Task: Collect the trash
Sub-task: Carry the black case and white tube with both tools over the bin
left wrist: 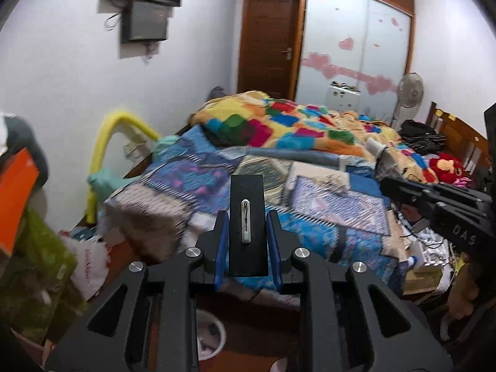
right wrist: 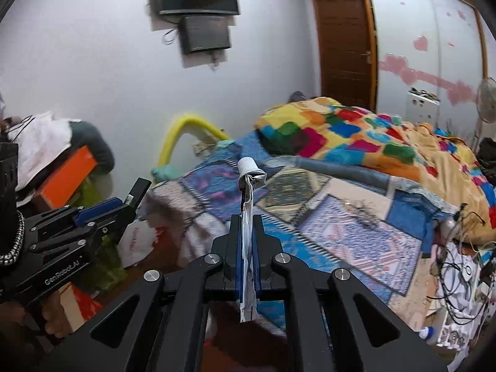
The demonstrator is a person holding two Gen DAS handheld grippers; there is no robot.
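Both hauls secured: left gripper clamps a black box, right gripper pinches a squeezed tube; binning remains.

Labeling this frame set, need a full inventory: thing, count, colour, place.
black box: 1, black with a white piece on it, in left gripper
squeezed tube: 1, white, white cap up, in right gripper
bed: 1, blue patchwork cover, centre
blanket: 1, multicolour blocks, far on bed
screens: 2, black, on the wall
door: 1, brown, back
wardrobe: 1, pale, pink heart stickers, back right
fan: 1, white, beside wardrobe
yellow bar: 1, curved, left of bed
orange box: 1, left pile
cables: tangle, black, right of bed
left gripper: black, blue pads, clamped on box
right gripper: black, shut on tube
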